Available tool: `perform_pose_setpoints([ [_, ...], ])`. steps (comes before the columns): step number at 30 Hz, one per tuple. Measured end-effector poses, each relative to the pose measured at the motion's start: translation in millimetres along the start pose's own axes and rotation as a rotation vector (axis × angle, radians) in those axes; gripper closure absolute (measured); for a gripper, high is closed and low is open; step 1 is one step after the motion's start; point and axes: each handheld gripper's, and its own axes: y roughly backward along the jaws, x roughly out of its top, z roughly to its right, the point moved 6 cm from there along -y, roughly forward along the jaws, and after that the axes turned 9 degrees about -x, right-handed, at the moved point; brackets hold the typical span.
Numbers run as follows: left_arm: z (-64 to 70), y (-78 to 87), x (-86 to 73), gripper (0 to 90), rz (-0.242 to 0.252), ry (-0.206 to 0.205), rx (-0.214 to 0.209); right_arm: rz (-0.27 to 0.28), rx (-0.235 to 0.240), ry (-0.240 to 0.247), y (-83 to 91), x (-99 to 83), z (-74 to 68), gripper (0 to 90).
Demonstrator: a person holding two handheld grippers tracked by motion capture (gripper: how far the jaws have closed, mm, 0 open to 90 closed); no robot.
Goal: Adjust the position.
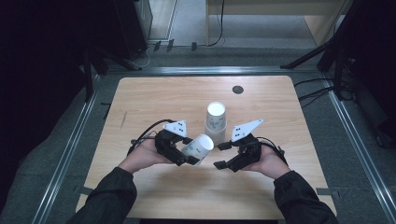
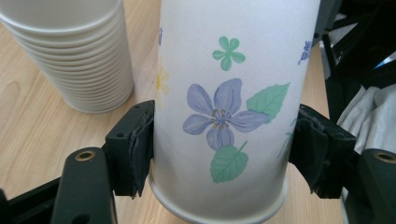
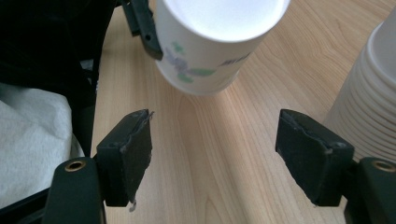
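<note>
Flowered paper cup [image 1: 198,146] clamped, tilted, in left hand-held gripper [image 1: 187,151], just beside the cup stack [image 1: 215,120]; right hand-held gripper [image 1: 224,155] wide, empty, near the stack.

Paper cup [image 1: 198,146] in left hand-held gripper [image 1: 184,151]

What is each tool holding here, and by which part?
The left tool grips a flowered paper cup by its side wall near the base. The right tool is open, holding nothing.
</note>
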Motion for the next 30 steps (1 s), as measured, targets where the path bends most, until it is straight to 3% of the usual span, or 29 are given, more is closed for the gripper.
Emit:
perform_pose_setpoints([
  [1,0.0,0.0,0.0,29.1,0.0,0.0,0.0,-0.002,-0.003,0.0,0.1,-0.2,0.0,27.4],
  [4,-1.7,6.5,6.8,29.2,-0.062,-0.006,-0.015,-0.005,-0.01,0.001,-0.6,-1.1,1.4,27.4],
  [5,-2.0,7.3,8.0,29.2,-0.087,0.008,-0.027,-0.006,-0.014,-0.002,-1.0,-1.5,1.9,27.4],
  [11,3.8,6.7,10.1,29.2,-0.114,-0.014,-0.049,-0.002,-0.016,-0.006,-3.5,-1.7,3.2,27.4],
  [16,3.7,3.6,5.5,29.2,-0.144,-0.011,-0.046,0.006,-0.017,0.004,-6.6,-0.6,3.8,27.4],
  [22,3.0,-5.3,-1.2,29.2,-0.206,-0.018,-0.033,0.012,-0.016,0.014,-8.9,1.3,2.1,27.4],
  [23,4.5,-9.7,-3.5,29.2,-0.24,-0.027,-0.035,0.008,-0.011,0.019,-10.9,1.6,0.8,27.5],
  [27,6.7,-16.3,-5.9,29.2,-0.287,-0.04,-0.032,0.0,-0.004,0.037,-15.7,2.1,-1.6,27.4],
  [30,7.0,-19.1,-6.4,29.2,-0.303,-0.039,-0.025,-0.001,0.0,0.043,-18.6,2.8,-3.6,27.4],
])
